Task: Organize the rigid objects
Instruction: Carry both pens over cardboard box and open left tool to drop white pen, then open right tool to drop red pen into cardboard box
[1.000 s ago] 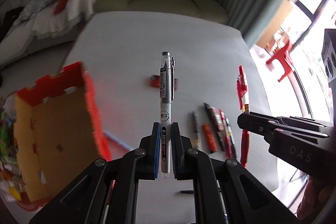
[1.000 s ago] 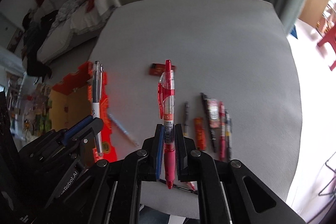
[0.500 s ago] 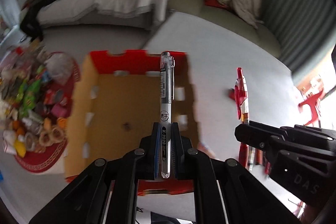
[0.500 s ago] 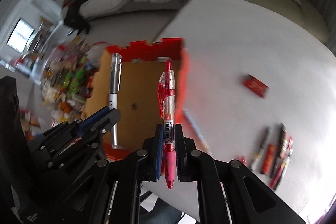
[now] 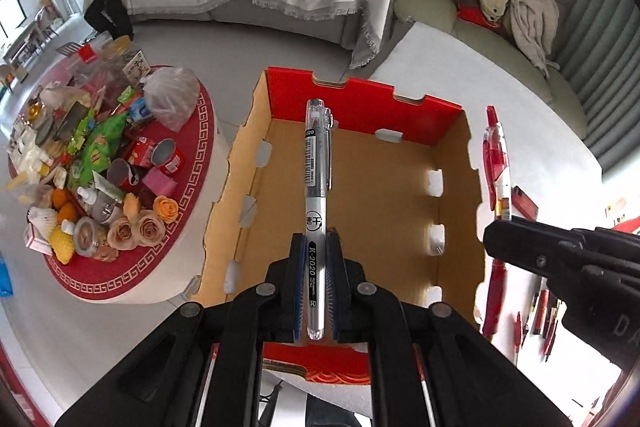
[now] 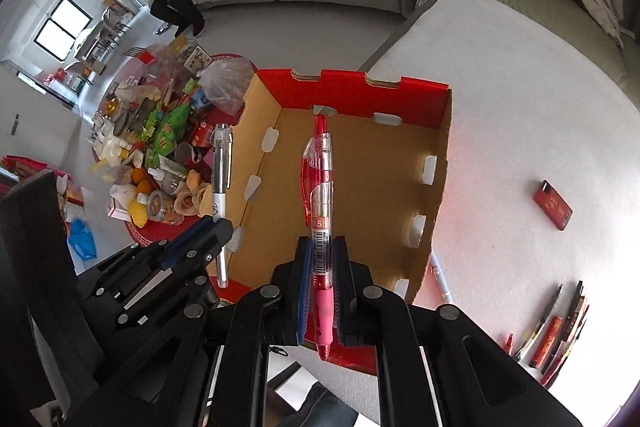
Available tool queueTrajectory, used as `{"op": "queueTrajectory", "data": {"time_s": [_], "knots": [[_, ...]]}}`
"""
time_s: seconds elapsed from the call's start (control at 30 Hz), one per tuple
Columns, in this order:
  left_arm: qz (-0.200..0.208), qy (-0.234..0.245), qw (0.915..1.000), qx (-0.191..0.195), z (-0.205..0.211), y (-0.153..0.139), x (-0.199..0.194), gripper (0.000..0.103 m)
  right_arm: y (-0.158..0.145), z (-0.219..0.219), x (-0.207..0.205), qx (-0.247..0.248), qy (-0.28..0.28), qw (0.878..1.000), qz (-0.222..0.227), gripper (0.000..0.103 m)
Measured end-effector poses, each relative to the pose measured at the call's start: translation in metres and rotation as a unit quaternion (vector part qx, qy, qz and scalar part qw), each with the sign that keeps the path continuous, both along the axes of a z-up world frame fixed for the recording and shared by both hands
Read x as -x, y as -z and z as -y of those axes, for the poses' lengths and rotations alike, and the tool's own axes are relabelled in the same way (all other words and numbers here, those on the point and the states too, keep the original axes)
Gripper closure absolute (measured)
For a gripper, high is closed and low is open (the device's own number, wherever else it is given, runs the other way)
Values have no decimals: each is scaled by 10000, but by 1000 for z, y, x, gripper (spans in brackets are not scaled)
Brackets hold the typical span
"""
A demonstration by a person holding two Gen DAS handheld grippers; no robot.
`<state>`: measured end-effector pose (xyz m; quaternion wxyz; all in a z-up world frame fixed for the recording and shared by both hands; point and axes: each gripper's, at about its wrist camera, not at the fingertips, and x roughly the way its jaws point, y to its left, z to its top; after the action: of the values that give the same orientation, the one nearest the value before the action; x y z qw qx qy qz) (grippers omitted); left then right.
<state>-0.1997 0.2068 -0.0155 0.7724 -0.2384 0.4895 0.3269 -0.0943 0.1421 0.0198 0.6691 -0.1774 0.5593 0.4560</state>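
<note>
Cardboard box (image 5: 360, 195) sits below both grippers. The left gripper (image 5: 316, 259) clamps a clear pen (image 5: 316, 163); the right gripper (image 6: 322, 267) clamps a red pen (image 6: 320, 187). Released too near three o'clock, the red pen would probably clip the wall and fall onto the table (image 6: 520, 115).

Both grippers have swung leftward off the open worktop (image 6: 520, 131): a second ago they hung over the row of pens (image 6: 560, 331) there. The left gripper (image 5: 316, 291) with its silver pen (image 5: 316, 195) and the right gripper (image 6: 322, 291) with its red pen (image 6: 320, 203) now hang above the cardboard box (image 6: 436, 163).
</note>
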Motion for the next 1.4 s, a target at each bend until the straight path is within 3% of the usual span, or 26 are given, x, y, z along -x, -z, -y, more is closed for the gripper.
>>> {"op": "queueTrajectory", "data": {"time_s": [0.63,1.3,1.33,1.37,1.4], "knots": [[-339,82,9994,-9,-37,38,-49,93,45,-40,-46,474,407,9978,-240,92],[-629,137,9979,-17,-46,71,-70,92,94,-60,-60,1073,244,9938,-183,92],[-643,112,9979,-13,-47,73,-70,86,96,-61,-60,1092,232,9936,-179,91],[-658,89,9978,23,-49,74,-69,65,97,-61,-60,1113,212,9933,-225,74],[-658,45,9978,70,-51,76,-67,59,99,-62,-61,1136,195,9930,-270,63]]}}
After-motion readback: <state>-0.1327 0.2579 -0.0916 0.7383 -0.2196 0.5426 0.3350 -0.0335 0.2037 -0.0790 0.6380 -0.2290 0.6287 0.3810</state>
